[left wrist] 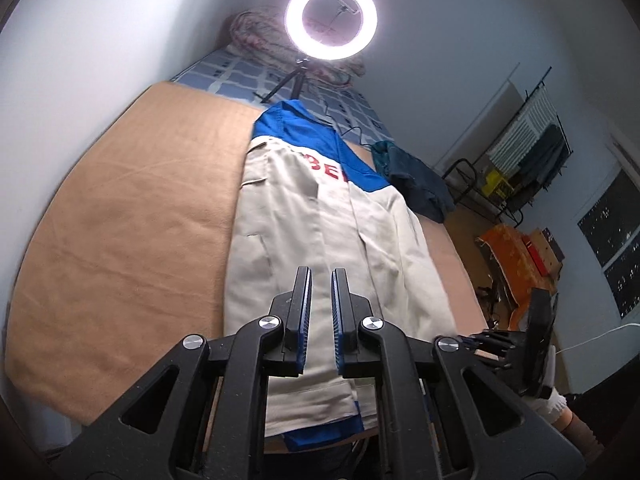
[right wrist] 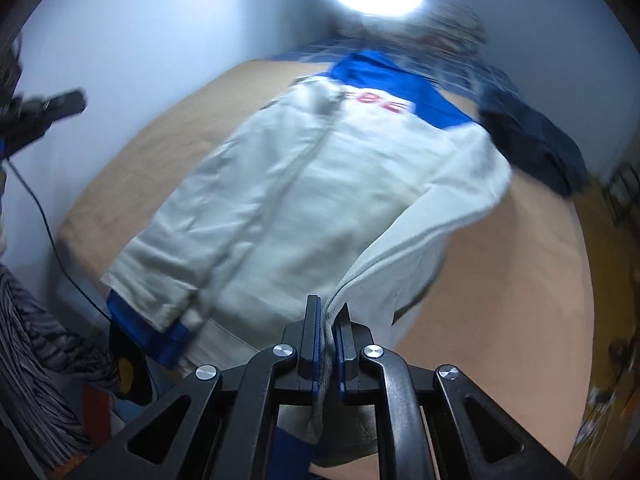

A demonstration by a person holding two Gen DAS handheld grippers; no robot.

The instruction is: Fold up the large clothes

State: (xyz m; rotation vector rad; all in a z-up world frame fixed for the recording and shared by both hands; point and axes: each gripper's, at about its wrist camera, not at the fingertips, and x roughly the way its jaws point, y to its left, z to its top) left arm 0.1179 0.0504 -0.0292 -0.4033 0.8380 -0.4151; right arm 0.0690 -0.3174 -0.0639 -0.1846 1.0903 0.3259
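A cream jacket (left wrist: 312, 232) with blue shoulders and red letters lies lengthwise on a tan blanket (left wrist: 132, 232) on the bed. My left gripper (left wrist: 321, 276) hovers over its lower part, open with a narrow gap and empty. My right gripper (right wrist: 329, 312) is shut on the jacket's zipper edge (right wrist: 384, 256) near the hem and lifts that side off the bed; the jacket (right wrist: 304, 184) looks blurred there. The right gripper also shows in the left wrist view (left wrist: 504, 344) at the bed's right edge. The left gripper shows in the right wrist view (right wrist: 60, 104) at far left.
A ring light (left wrist: 331, 19) on a tripod stands at the head of the bed. A dark blue garment (left wrist: 416, 180) lies to the right of the jacket. A rolled quilt (left wrist: 256, 28) lies by the wall. Clutter, a rack (left wrist: 520, 152) and boxes stand on the floor at right.
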